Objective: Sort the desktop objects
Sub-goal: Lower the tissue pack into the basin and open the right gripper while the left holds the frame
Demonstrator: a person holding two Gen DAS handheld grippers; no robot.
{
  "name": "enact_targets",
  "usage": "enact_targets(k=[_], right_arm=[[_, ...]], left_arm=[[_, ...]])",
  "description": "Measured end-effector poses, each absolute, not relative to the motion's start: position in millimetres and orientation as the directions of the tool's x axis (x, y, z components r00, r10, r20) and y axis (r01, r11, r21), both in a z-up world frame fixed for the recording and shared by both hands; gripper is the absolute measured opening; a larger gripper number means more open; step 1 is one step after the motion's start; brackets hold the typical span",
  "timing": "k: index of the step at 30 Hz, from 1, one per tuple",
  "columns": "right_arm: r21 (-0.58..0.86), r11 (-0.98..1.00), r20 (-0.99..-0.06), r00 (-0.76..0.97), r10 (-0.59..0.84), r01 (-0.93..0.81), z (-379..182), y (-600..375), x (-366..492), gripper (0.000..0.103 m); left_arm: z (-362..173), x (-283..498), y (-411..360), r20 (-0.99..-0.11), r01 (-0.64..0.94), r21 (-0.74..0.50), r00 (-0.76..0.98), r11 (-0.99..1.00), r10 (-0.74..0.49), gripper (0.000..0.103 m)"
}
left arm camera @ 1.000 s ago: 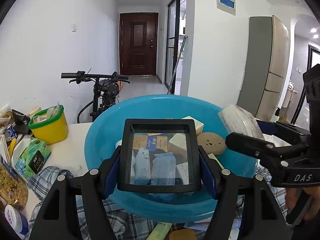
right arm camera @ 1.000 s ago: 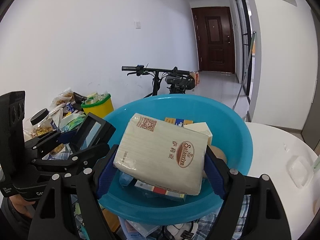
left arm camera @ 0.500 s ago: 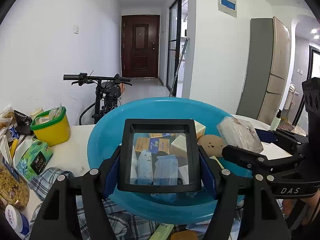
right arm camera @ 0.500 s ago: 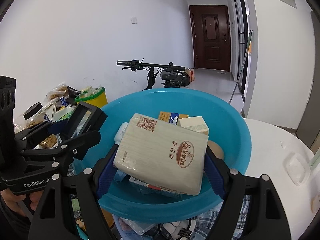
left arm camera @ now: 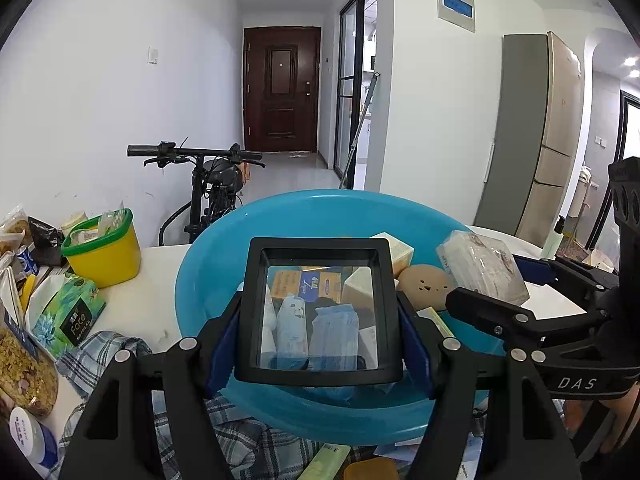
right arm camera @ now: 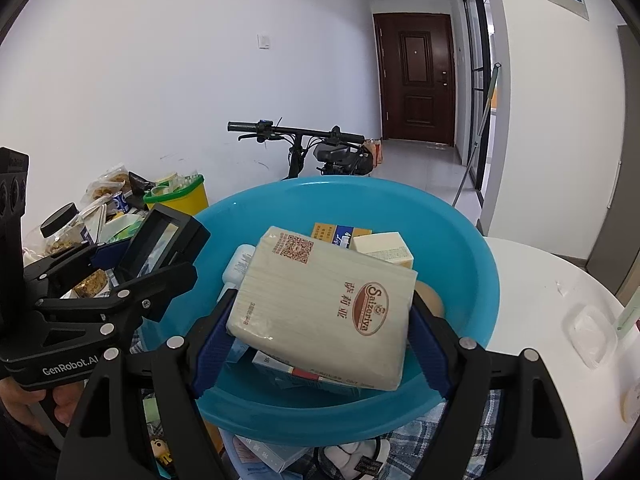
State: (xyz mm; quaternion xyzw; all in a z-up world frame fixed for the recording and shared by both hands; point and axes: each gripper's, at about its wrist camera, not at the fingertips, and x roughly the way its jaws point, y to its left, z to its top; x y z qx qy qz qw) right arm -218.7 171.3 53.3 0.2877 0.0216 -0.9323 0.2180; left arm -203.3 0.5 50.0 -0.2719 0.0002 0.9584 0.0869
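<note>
My left gripper [left arm camera: 320, 344] is shut on a black-framed square magnifier [left arm camera: 320, 308] and holds it over the near rim of the blue basin [left arm camera: 224, 248]. My right gripper [right arm camera: 320, 332] is shut on a beige tissue pack [right arm camera: 324, 304] above the same basin [right arm camera: 472, 264]. Each gripper shows in the other's view, the tissue pack [left arm camera: 480, 268] at the right, the magnifier [right arm camera: 160, 240] at the left. Several small boxes and packets lie inside the basin.
A yellow tub with a green rim [left arm camera: 104, 248], a green tissue pack [left arm camera: 68, 316] and snack bags crowd the table's left. A plaid cloth [left arm camera: 120, 356] lies under the basin. A clear lidded box [right arm camera: 592, 332] sits on the white table at right. A bicycle [left arm camera: 212, 184] stands behind.
Both grippers keep their hold. The basin sits slightly lower and closer in both views, and the right gripper with the tissue pack has shifted a little over the basin.
</note>
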Motion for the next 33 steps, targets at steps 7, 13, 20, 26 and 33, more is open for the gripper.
enact_targets(k=[7, 13, 20, 26, 33], right_arm=[[0.080, -0.904, -0.544, -0.741, -0.393, 0.420, 53.4, 170.5, -218.2, 0.079], [0.077, -0.905, -0.542, -0.744, -0.391, 0.419, 53.3, 170.9, -217.7, 0.079], [0.075, -0.905, -0.541, -0.745, -0.390, 0.419, 51.6, 170.3, -216.2, 0.079], [0.074, -0.905, -0.541, -0.745, -0.390, 0.420, 49.7, 169.3, -216.6, 0.079], [0.076, -0.905, -0.540, -0.746, -0.391, 0.419, 49.1, 168.0, -216.3, 0.079]], left_arm=[[47.7, -203.7, 0.4, -0.527, -0.167, -0.042, -0.834, -0.985, 0.164, 0.072], [47.0, -203.6, 1.1, -0.527, -0.168, -0.041, -0.833, -0.985, 0.165, 0.072], [46.4, -204.4, 1.7, -0.526, -0.165, -0.045, -0.834, -0.985, 0.164, 0.072], [45.4, -204.5, 1.0, -0.532, -0.160, -0.046, -0.831, -0.986, 0.160, 0.072], [44.4, -204.3, 1.6, -0.532, -0.161, -0.045, -0.831, -0.986, 0.160, 0.072]])
